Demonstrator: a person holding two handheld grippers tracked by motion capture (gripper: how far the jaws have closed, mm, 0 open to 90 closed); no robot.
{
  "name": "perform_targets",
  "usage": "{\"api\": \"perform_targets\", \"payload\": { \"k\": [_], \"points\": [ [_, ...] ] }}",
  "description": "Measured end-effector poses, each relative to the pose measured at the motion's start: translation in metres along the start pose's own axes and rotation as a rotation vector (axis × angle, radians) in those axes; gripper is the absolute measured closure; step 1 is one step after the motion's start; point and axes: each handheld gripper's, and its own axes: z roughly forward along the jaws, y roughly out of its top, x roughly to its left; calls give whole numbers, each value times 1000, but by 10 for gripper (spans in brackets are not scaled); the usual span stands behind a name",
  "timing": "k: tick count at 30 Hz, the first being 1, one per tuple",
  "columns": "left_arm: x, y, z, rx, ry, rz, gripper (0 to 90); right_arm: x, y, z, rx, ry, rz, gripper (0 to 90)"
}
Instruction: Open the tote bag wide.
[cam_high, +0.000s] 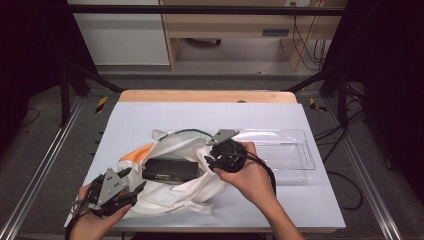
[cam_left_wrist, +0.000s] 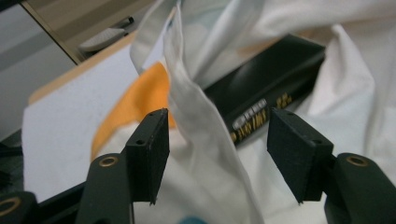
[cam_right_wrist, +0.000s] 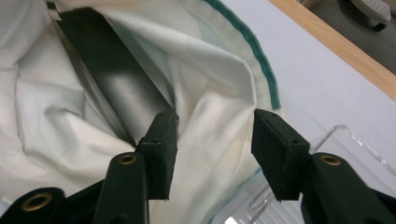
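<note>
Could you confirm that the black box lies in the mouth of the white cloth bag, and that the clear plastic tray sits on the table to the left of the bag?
Not quite: the clear plastic tray sits to the right of the white cloth bag, not the left, as the high view shows. The black box does lie in the bag's mouth.

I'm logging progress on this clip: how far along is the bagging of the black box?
Mostly done: the black box already lies inside the white cloth bag, and the clear tray beside it looks bare. In hand: the left gripper and right gripper are both open, straddling the bag's fabric. Probably left: gripping the edges and closing or lifting the bag.
</note>
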Motion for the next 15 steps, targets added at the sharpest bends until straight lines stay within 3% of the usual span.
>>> {"api": "perform_targets", "payload": {
  "k": [7,10,13,15],
  "points": [
    [9,25,23,-12,8,10,389,1,-17,-3,31,-27,38,552],
    [15,28,31,-17,4,-7,392,4,-27,-6,35,-22,52,552],
    [19,27,39,15,17,10,406,7,-36,-9,33,-20,60,554],
    [21,24,39,7,26,3,421,9,-43,-11,28,-21,68,554]
  ]
}}
